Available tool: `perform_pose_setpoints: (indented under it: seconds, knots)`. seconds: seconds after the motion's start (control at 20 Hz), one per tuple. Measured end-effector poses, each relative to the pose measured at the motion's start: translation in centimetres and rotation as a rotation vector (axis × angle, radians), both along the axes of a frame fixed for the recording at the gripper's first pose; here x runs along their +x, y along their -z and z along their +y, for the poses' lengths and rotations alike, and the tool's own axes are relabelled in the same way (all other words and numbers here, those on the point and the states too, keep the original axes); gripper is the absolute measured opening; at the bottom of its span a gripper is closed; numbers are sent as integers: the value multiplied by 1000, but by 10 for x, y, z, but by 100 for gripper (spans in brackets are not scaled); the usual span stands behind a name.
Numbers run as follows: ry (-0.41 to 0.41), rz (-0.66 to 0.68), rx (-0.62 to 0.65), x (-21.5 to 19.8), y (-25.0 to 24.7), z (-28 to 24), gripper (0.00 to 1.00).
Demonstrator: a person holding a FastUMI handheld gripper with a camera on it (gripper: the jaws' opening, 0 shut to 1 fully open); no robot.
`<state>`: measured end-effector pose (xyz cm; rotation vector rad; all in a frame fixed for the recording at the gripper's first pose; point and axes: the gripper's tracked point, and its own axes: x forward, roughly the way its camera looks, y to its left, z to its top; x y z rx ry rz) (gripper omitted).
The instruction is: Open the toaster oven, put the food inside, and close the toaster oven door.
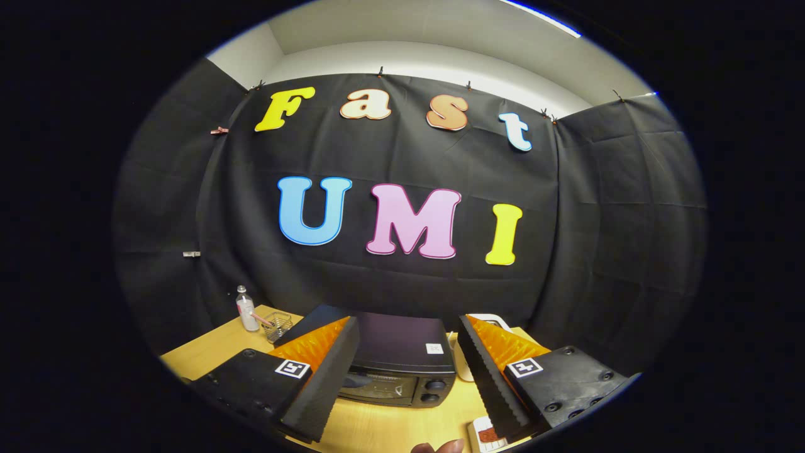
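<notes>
The toaster oven (397, 365) sits on the desk (201, 355) with its door shut, just ahead of the gripper (409, 371) and framed between its fingers. The jaws stand wide apart, holding nothing. A plastic bottle (246, 308) and wire basket (277, 325) stand behind, left.

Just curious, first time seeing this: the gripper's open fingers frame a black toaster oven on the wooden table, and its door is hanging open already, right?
Not quite. In the gripper view the black toaster oven on the wooden table has its door closed. The gripper is open, framing it.
</notes>
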<state>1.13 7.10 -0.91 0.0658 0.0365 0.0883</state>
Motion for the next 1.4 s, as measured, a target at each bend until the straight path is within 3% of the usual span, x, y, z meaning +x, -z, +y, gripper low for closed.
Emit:
perform_pose_setpoints:
  seconds: [0.35,0.8,1.2,1.4]
  knots:
    - [-33,91,39,22,43,61,98]
    - [-8,281,61,59,125,108,98]
    - [12,406,67,81,168,114,98]
    - [14,367,59,81,169,114,99]
